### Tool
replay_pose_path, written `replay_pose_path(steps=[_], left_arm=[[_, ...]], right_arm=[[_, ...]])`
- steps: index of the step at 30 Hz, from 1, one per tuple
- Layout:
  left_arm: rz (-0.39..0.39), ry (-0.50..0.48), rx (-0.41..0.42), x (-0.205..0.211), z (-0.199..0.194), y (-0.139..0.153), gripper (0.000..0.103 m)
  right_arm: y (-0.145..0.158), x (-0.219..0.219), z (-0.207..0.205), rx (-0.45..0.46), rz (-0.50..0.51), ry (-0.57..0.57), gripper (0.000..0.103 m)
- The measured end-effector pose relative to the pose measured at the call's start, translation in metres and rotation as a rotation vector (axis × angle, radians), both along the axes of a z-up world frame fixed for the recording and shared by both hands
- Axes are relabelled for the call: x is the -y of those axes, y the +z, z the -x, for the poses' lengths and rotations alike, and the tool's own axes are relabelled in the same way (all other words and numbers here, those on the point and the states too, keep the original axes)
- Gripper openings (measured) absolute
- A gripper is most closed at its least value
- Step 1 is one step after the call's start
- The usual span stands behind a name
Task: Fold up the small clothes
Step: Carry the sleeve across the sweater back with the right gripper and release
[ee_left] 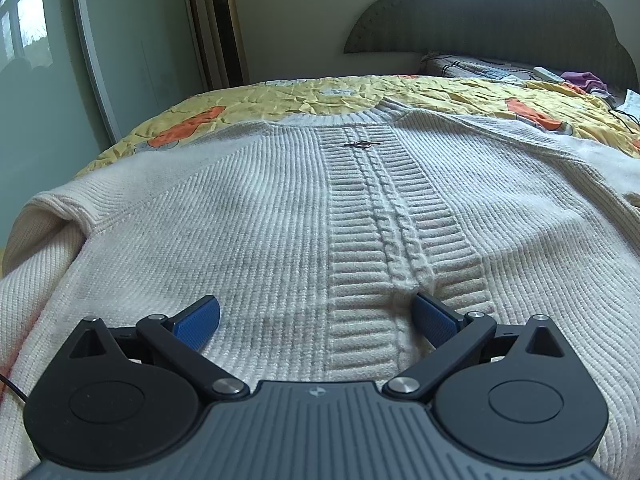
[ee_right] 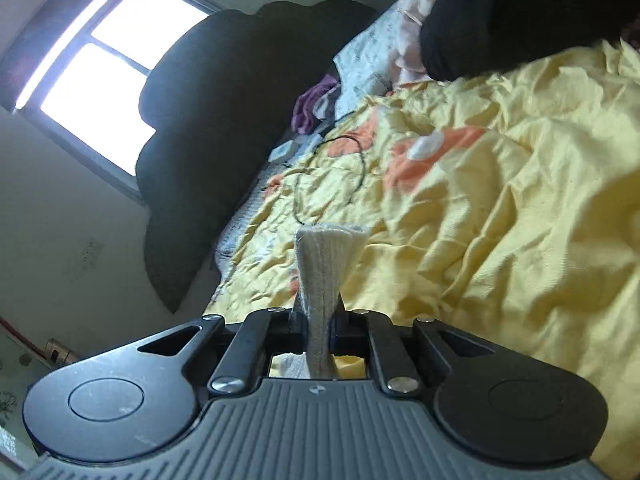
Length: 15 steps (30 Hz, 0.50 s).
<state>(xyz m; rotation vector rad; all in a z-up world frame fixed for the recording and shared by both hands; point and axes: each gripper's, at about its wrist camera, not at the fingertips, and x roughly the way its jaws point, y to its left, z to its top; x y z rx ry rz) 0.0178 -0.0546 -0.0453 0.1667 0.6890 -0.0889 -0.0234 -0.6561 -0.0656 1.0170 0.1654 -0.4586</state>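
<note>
Now one claw grips the cream ribbed knit sweater [ee_left: 280, 216] spread across the yellow quilted bedspread [ee_left: 440, 92].
Right gripper [ee_right: 319, 312] is clenched on a fold of it; left gripper [ee_left: 318, 320] rests released upon the knit.

Yellow quilt [ee_left: 256, 96] with orange patches covers the bed, rumpled, reaching its far edge. Dark scalloped headboard [ee_left: 500, 12] at the head end; near it a purple cloth [ee_left: 582, 78], a white remote [ee_left: 548, 75] and a thin black cable [ee_right: 332, 172] looped on the quilt. Gold tower unit [ee_left: 224, 24] upright against the far wall; bright window [ee_right: 104, 72] beside the headboard.
</note>
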Motion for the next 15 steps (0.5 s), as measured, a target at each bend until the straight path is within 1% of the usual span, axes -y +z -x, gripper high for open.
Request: replay_pose_path(steps=[4, 7, 10, 15], left_arm=[[-0.012, -0.042, -0.023, 0.000, 0.000, 0.007, 0.103], [0.004, -0.069, -0.043, -0.006, -0.004, 0.018, 0.103], [0.029, -0.040, -0.011, -0.018, -0.010, 0.032, 0.103], [0.015, 0.033, 0.053, -0.039, -0.027, 0.043, 0.103]], right_arm=[[0.026, -0.030, 0.001, 0.080, 0.016, 0.116, 0.013], [0.037, -0.062, -0.008, 0.120, 0.003, 0.231, 0.013], [0.039, -0.098, -0.024, 0.141, -0.019, 0.340, 0.013], [0.027, -0.151, -0.053, 0.127, -0.082, 0.470, 0.013]])
